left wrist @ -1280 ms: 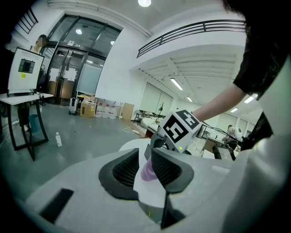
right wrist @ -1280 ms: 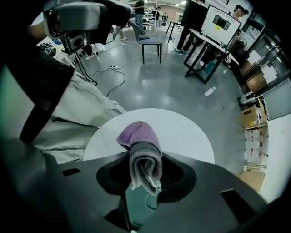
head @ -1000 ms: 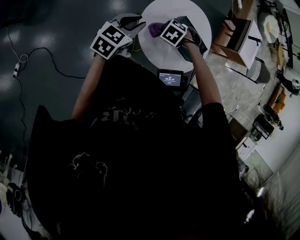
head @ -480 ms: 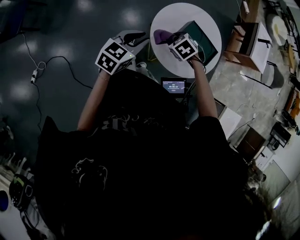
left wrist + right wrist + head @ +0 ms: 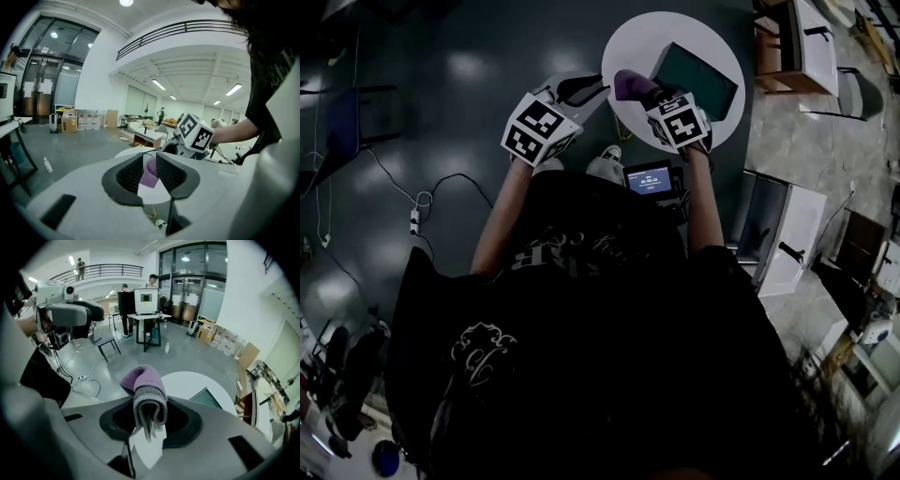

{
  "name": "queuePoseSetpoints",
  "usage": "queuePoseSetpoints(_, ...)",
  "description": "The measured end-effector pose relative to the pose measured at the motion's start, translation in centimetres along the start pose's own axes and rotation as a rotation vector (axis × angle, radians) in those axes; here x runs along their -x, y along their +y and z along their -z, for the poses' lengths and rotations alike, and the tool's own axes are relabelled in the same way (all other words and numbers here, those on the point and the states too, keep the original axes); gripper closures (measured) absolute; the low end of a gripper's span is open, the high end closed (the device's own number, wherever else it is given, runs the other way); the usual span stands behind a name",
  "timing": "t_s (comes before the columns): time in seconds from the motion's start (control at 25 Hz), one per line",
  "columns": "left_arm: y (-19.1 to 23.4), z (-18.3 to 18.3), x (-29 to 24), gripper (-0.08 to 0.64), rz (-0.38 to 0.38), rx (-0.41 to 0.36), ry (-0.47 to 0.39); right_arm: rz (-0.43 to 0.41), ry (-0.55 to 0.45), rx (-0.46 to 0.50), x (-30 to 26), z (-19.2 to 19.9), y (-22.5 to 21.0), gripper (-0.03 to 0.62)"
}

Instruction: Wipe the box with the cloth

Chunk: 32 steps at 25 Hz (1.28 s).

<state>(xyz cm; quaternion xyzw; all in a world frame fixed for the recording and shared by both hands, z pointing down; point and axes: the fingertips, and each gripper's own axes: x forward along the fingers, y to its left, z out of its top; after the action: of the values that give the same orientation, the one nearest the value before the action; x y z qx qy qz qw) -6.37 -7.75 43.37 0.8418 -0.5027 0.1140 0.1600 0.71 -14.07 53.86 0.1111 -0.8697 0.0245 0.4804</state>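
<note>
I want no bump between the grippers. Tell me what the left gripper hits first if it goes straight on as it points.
Most likely the purple cloth clamped in the right gripper: it shows in the gap between the jaws of the left gripper, over the white table. Depth is unclear.

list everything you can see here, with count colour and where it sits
table: 1, white, round, on the dark floor in front of the person
box: 1, dark green, on the right part of the table
cloth: 1, purple and grey, folded, in the right gripper's jaws above the table's near edge
small screen: 1, black with a lit display, just below the table in the head view
power strip with cable: 1, pale, on the floor at left
cabinet: 1, white, on the floor at right
left gripper: 1, grey with marker cube, jaws apart and empty, by the table's left edge
right gripper: 1, grey with marker cube, shut on the cloth
</note>
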Motion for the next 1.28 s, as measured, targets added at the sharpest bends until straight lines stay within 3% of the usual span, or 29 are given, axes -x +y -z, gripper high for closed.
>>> queuePoseSetpoints(0.44,0.9,1.0,5.0,0.471,0.338,-0.152,0.034,0.235,-0.113,-0.389,2.0,-3.1,7.8,0.469)
queuePoseSetpoints(0.72,-2.1,3.1,6.7,0.471,0.517,-0.161,0.052,0.371,-0.114,-0.574,4.5,-0.8,13.0,0.469)
queuePoseSetpoints(0.96,-5.4,3.9,7.5,0.471,0.597,-0.170,0.050,0.435,-0.092,-0.644,5.8,2.2,16.3,0.469)
queuePoseSetpoints(1.28,-10.0,4.6,9.3,0.471,0.604,-0.173,0.049,0.472,-0.104,-0.686,9.3,5.8,21.2,0.469)
